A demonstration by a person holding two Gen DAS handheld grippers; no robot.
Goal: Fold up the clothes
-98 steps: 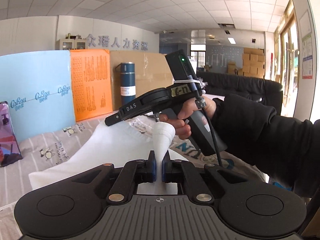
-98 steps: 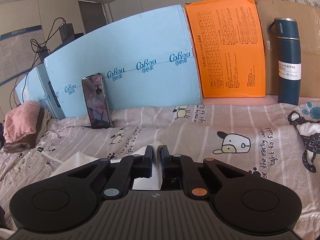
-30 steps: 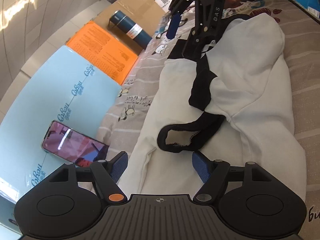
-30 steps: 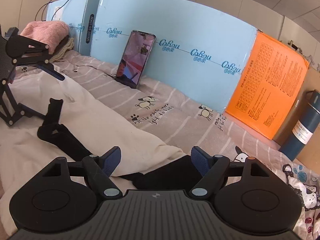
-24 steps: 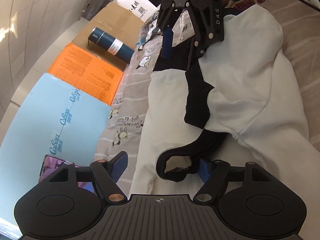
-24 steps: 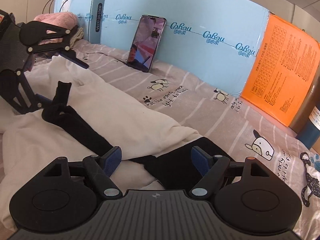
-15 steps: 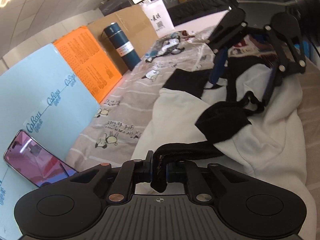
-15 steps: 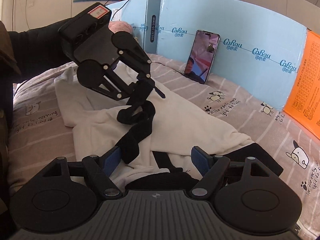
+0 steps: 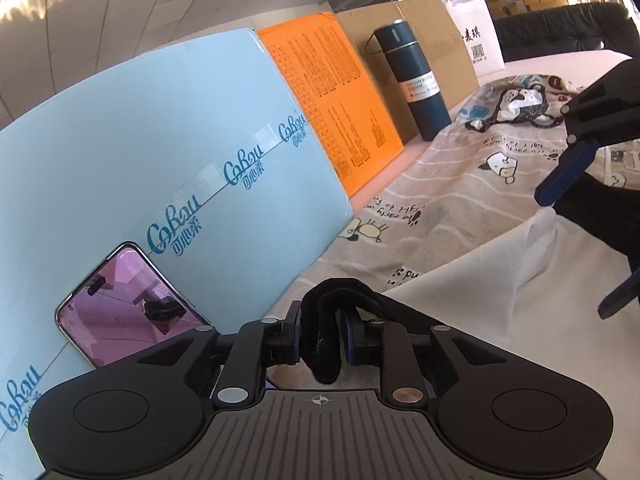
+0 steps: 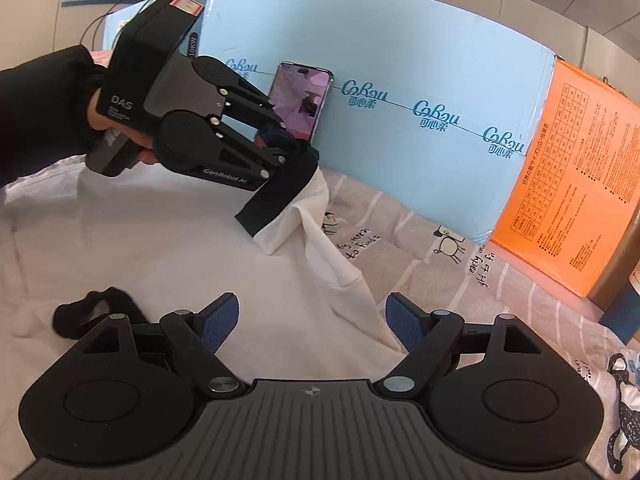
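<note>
A white garment [image 10: 168, 252] with black trim lies spread on the bed; it also shows in the left wrist view [image 9: 500, 280]. My left gripper [image 9: 320, 336] is shut on a black cuff [image 9: 324, 320] of the garment and holds it lifted; in the right wrist view the left gripper [image 10: 292, 152] pulls the cuff [image 10: 280, 196] toward the blue board. My right gripper [image 10: 312, 324] is open and empty above the white cloth. It shows in the left wrist view [image 9: 580, 232] at the right. Another black trim piece [image 10: 92, 312] lies at the left.
A phone [image 10: 300, 100] leans on a blue foam board [image 10: 420, 120], also in the left wrist view [image 9: 128, 300]. An orange board [image 9: 340, 100], a dark blue vacuum bottle [image 9: 412, 80] and a cardboard box stand behind. A patterned garment [image 9: 516, 108] lies on the cartoon bedsheet [image 10: 460, 280].
My left gripper has closed on the black cuff and carried it up and toward the blue board, drawing the sleeve out. My right gripper stays open and has let the cloth lie.
</note>
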